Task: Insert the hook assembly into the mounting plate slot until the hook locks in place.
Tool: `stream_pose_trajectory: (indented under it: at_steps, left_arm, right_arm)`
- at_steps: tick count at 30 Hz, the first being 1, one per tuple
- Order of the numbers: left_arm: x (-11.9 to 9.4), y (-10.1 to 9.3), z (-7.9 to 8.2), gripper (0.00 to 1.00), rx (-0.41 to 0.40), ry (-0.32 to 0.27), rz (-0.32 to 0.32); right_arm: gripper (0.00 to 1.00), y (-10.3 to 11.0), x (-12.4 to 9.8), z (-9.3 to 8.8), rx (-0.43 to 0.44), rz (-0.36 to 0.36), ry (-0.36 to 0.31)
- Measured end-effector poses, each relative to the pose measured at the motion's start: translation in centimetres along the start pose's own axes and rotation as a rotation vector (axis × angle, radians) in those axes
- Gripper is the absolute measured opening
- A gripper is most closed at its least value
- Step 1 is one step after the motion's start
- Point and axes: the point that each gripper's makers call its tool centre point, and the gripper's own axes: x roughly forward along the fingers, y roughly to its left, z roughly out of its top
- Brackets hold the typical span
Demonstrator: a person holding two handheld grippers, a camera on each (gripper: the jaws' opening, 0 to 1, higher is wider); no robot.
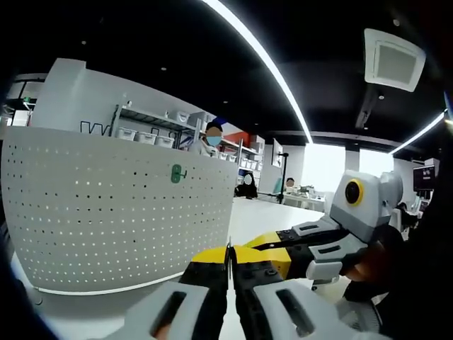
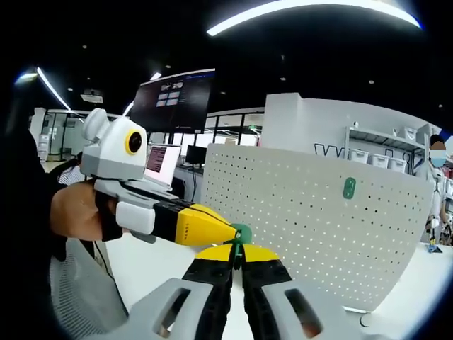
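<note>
While the white pegboard stands upright ahead of both tools, the left gripper sits pinched closed on nothing visible, and the right gripper clamps a green hook; a second green hook hangs on the board, up right.

Matt white perforated metal pegboard

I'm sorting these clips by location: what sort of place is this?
Probably an open-plan lab or workshop office: a white pegboard stands on a white table, shelves of storage bins line the back, and a big wall screen hangs beneath strip lights.
</note>
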Motion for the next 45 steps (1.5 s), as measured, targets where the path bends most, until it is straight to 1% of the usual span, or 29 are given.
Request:
stream_pose_trajectory:
  at_steps: [3, 6, 8, 9, 12, 16, 18, 21, 22, 25, 30, 36, 39, 42, 45]
  left_arm:
    - [0.0, -0.1, 0.0, 0.03, 0.007, -0.004, -0.009]
    - [0.0, -0.1, 0.1, 0.1, 0.004, -0.009, -0.012]
    - [-0.1, 0.0, 0.2, 0.1, 0.006, -0.015, -0.018]
    - [-0.2, 0.0, 0.4, 0.11, 0.005, -0.024, -0.018]
    - [-0.4, 0.2, 0.4, 0.16, 0.008, -0.023, -0.015]
    - [-0.7, 0.6, 0.4, 0.28, 0.025, -0.022, -0.002]
    - [-0.9, 0.8, 0.3, 0.3, 0.047, -0.016, 0.005]
    - [-1.2, 1.2, 0.3, 0.38, 0.085, -0.018, 0.025]
    - [-1.3, 1.3, 0.2, 0.39, 0.105, -0.013, 0.033]
    - [-1.6, 1.5, 0.2, 0.43, 0.128, -0.013, 0.045]
    - [-2.1, 2.1, -0.5, 0.5, 0.156, 0.001, 0.064]
    - [-2.7, 2.0, -2.0, 0.58, 0.128, 0.008, 0.033]
    - [-2.9, 1.7, -2.9, 0.6, 0.121, 0.014, 0.017]
    - [-3.1, 1.3, -3.8, 0.63, 0.133, 0.022, 0.003]
    - [-3.1, 1.0, -4.7, 0.65, 0.141, 0.033, -0.007]
  right_arm:
    - [0.01, -0.1, 0.0, 0.0, 0.006, -0.005, 0.002]
    - [0.01, -0.2, 0.0, 0.0, 0.013, -0.008, 0.002]
    - [0.01, -0.4, 0.0, 0.1, 0.012, -0.013, 0.0]
    - [0.01, -0.4, 0.0, 0.1, 0.013, -0.015, 0.002]
    - [0.01, -0.7, -0.1, 0.1, 0.016, -0.024, 0.003]
    - [0.01, -1.1, -0.2, 0.1, 0.016, -0.039, 0.002]
    - [0.01, -1.4, -0.2, 0.1, 0.018, -0.046, 0.001]
    - [0.01, -1.7, -0.3, 0.3, 0.019, -0.056, -0.002]
    - [0.01, -1.8, -0.4, 0.3, 0.018, -0.058, -0.002]
    - [0.01, -2.0, -0.4, 0.4, 0.019, -0.065, -0.004]
    - [0.01, -2.8, -0.6, 0.7, 0.019, -0.084, -0.007]
    - [0.01, -4.4, -0.9, 1.0, 0.018, -0.119, -0.012]
    - [0.01, -5.8, -1.0, 1.4, 0.013, -0.149, -0.019]
    - [0.01, -7.4, -1.1, 1.8, 0.013, -0.184, -0.026]
    - [0.01, -9.1, -1.1, 2.6, 0.006, -0.219, -0.042]
